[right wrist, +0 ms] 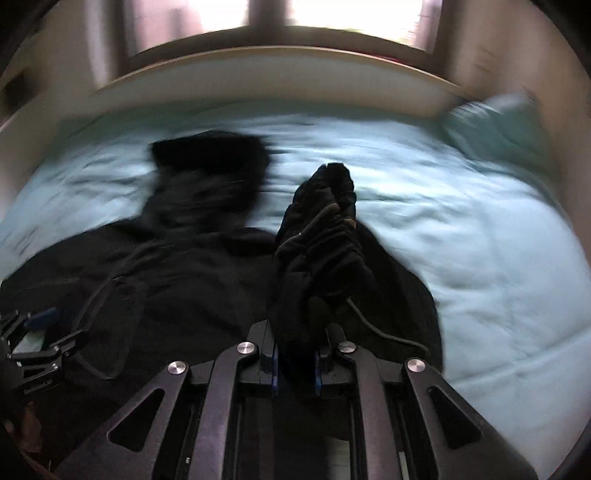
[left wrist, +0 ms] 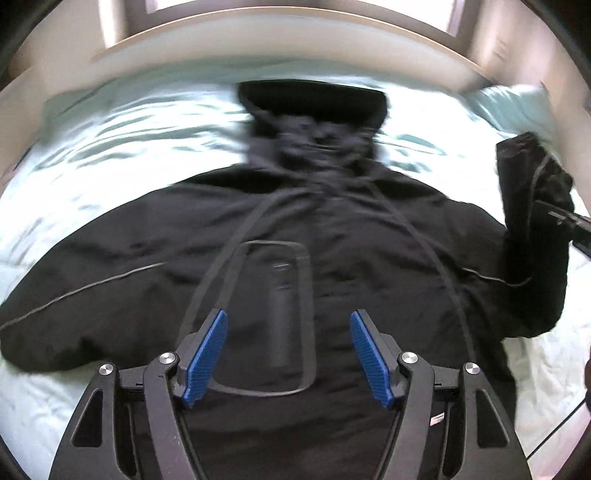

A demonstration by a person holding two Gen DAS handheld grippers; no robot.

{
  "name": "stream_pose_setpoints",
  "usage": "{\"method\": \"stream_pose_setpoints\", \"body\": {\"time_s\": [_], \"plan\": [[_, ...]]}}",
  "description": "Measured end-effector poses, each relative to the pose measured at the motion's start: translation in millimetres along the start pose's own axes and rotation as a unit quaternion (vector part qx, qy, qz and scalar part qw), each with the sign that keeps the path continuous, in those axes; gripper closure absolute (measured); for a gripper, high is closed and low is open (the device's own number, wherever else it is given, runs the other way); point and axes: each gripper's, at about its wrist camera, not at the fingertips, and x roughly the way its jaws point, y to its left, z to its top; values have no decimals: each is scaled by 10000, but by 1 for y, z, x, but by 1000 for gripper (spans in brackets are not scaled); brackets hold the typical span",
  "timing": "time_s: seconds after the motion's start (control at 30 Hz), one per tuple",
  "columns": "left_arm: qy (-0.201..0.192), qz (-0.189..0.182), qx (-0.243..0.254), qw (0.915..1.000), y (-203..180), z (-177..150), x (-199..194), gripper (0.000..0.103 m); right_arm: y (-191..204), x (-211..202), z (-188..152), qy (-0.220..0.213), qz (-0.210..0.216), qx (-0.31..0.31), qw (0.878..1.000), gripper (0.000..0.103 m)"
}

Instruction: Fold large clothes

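Note:
A large black hooded jacket (left wrist: 332, 236) lies spread on a light blue bed (left wrist: 122, 140), hood (left wrist: 314, 107) toward the headboard. My left gripper (left wrist: 288, 332) is open with blue pads (left wrist: 207, 354) and hovers over the jacket's chest pocket (left wrist: 280, 317). My right gripper (right wrist: 295, 362) is shut on the jacket's right sleeve (right wrist: 325, 236), which is bunched and lifted above the bed. The raised sleeve also shows in the left wrist view (left wrist: 532, 173), with the right gripper (left wrist: 569, 221) at the right edge. The left gripper shows at the lower left of the right wrist view (right wrist: 33, 332).
A pale headboard (left wrist: 280, 40) runs along the far side under a bright window (right wrist: 332, 22). A light blue pillow (left wrist: 513, 107) lies at the far right corner of the bed. Walls enclose the bed left and right.

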Motion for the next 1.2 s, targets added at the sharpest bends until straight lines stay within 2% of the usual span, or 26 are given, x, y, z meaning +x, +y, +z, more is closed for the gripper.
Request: {"method": "stream_pose_setpoints", "body": {"time_s": [0.2,0.37,0.5,0.6,0.7,0.8,0.93,1.0,1.1,1.2], "plan": [[29,250,-401,9989,66,-15,-7,32,114,43,25,267,493,-515,9971,88],[110,398,-584,9974,111,-24,-5,32,196,80,22,665,1039,-907,9882,88],[208,480,-656,9965,140,-30,2,32,244,128,11,1089,1119,-1119,9814,88],[263,536,-644,9961,156,-33,9,32,261,160,-2,1416,1066,-1169,9772,84],[312,472,-664,9962,168,-35,14,32,265,171,-8,1530,1133,-1148,9750,74],[342,262,-708,9966,175,-33,20,32,258,160,-6,1582,1573,-1132,9682,58],[222,-262,-569,9978,170,-27,20,32,226,129,-6,1650,2337,-760,9552,54],[177,-624,-523,9965,164,-21,22,32,201,107,-9,1560,2576,-530,9521,51],[168,-997,-403,9941,150,-8,33,32,162,78,-15,1345,2430,-231,9604,47],[298,-1300,-435,9901,137,10,58,32,122,65,-25,1292,1946,89,9723,47]]}}
